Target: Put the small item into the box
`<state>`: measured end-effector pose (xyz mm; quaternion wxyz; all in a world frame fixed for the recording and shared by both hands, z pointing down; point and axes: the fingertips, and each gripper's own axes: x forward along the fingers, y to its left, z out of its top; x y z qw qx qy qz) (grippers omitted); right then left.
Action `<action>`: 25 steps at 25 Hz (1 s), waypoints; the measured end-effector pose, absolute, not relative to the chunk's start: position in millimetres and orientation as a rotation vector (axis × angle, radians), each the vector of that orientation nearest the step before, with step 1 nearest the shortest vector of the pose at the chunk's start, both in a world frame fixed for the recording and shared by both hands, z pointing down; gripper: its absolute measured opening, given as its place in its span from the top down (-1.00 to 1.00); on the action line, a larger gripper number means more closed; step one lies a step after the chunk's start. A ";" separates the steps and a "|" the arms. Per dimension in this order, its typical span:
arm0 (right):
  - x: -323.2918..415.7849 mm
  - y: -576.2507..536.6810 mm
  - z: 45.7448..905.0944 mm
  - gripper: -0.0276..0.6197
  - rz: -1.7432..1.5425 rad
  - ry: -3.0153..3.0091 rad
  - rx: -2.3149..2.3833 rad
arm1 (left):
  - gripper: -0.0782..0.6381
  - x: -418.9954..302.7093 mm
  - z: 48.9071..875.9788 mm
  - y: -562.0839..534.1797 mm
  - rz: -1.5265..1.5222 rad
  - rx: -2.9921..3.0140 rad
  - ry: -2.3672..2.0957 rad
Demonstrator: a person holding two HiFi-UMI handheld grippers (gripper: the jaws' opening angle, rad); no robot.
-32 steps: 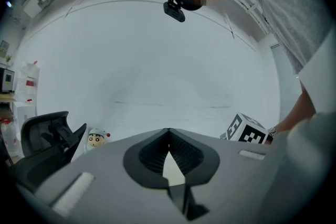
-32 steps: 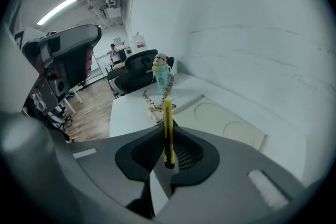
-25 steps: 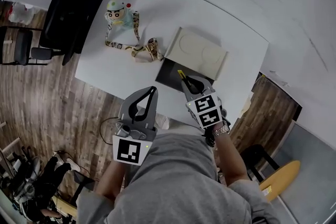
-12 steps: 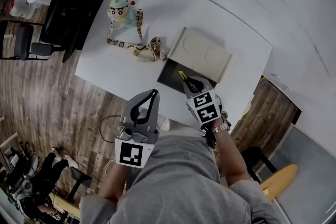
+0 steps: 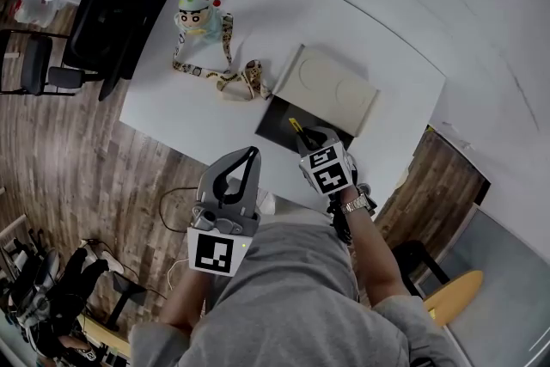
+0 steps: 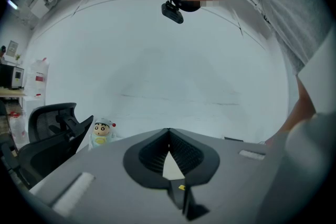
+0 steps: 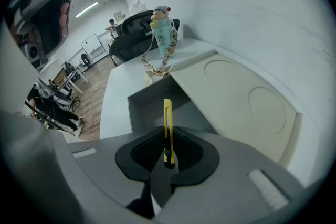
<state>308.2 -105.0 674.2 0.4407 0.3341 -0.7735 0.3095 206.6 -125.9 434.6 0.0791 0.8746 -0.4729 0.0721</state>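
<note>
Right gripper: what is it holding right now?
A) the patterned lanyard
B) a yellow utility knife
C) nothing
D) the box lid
B: in the right gripper view, the right gripper has its jaws shut on the yellow utility knife, which points toward the open box.

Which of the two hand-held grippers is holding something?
The right hand-held gripper: its jaws clamp a yellow utility knife. The left hand-held gripper is shut, with nothing between its jaws.
</note>
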 end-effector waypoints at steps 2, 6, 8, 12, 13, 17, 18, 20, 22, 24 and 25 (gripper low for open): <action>309.6 -104.0 679.6 0.71 0.778 -1.906 0.827 | 0.77 206.8 436.5 -125.3 0.225 2.619 -1.408; 314.7 -101.2 689.2 0.70 0.785 -1.887 0.815 | 0.77 208.3 438.9 -124.3 0.231 2.612 -1.399; 316.4 -100.3 691.6 0.71 0.786 -1.881 0.809 | 0.77 209.5 439.4 -123.8 0.229 2.611 -1.393; 318.0 -97.3 696.4 0.70 0.791 -1.870 0.803 | 0.77 211.8 439.6 -122.3 0.226 2.613 -1.375; 318.1 -97.3 696.9 0.71 0.790 -1.868 0.804 | 0.77 212.1 439.8 -121.9 0.228 2.614 -1.371; 317.7 -96.6 698.2 0.71 0.784 -1.861 0.809 | 0.77 212.3 441.5 -118.7 0.242 2.616 -1.355; 317.5 -96.7 698.6 0.71 0.782 -1.859 0.811 | 0.77 212.0 442.0 -118.3 0.246 2.617 -1.353; 317.1 -97.4 700.0 0.70 0.781 -1.854 0.814 | 0.77 211.0 443.4 -118.6 0.252 2.619 -1.350; 317.4 -97.5 701.4 0.70 0.782 -1.850 0.820 | 0.77 210.1 443.9 -118.7 0.255 2.620 -1.348; 317.8 -97.3 703.7 0.70 0.787 -1.841 0.826 | 0.77 208.5 444.0 -119.3 0.253 2.620 -1.347; 317.8 -97.5 705.1 0.70 0.789 -1.837 0.828 | 0.77 207.9 444.3 -119.6 0.253 2.621 -1.346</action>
